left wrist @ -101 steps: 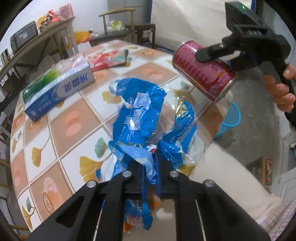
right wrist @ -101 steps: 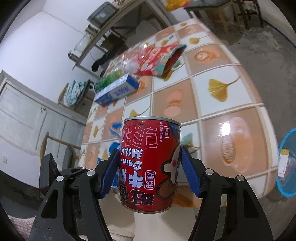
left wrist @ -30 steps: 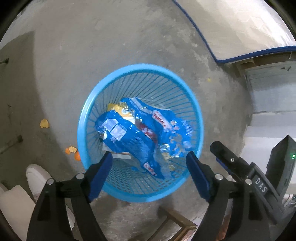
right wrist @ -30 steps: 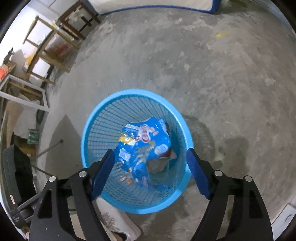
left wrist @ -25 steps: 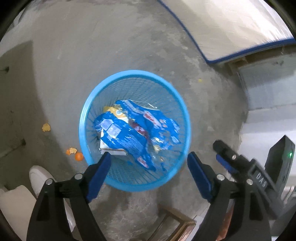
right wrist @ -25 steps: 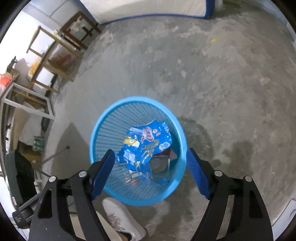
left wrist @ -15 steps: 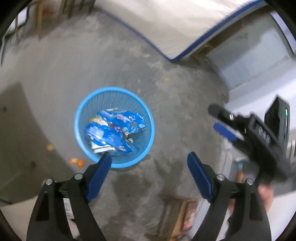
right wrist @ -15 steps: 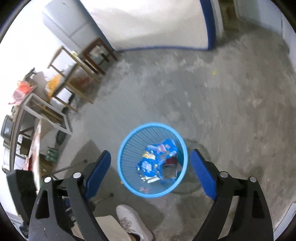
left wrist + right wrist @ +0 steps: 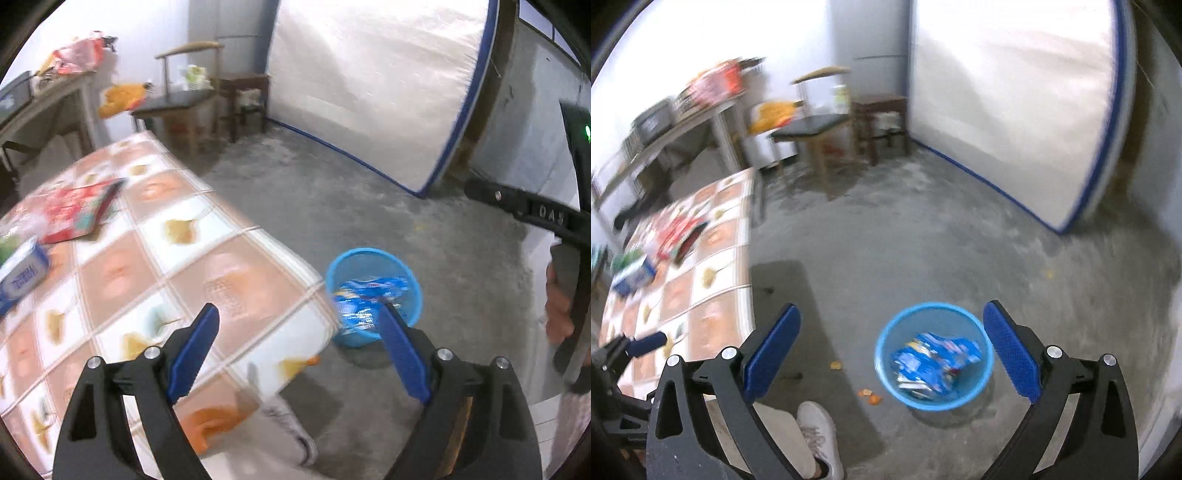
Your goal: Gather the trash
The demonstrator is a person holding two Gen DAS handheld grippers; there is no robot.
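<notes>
both grippers are empty and their jaws are opening wide, nothing between the blue pads. from the left gripper point(image 9: 299, 343), the nearest thing is the corner of a table point(image 9: 155, 266) with a tile-and-leaf patterned cloth, its front part bare. just past that corner, on the concrete floor, stands a blue bin point(image 9: 400, 266) already holding a crumpled blue wrapper point(image 9: 365, 295). the right gripper point(image 9: 892, 349) looks down on the same bin point(image 9: 886, 369), with a white shoe point(image 9: 818, 424) and small orange scraps point(image 9: 870, 397) on the floor near it.

farther along the table lie what look like the remaining pieces: a red packet point(image 9: 75, 212) and, nearer the left edge, a blue and white tissue pack point(image 9: 22, 275); both are blurred. beyond stand chairs and a white panel edged in blue.

the step in hand appears to be going back to the table for more. to do it well, carry the jaws wide over the bare cloth, come down on the red packet's raised edge, and pinch only the packet, not the cloth.
</notes>
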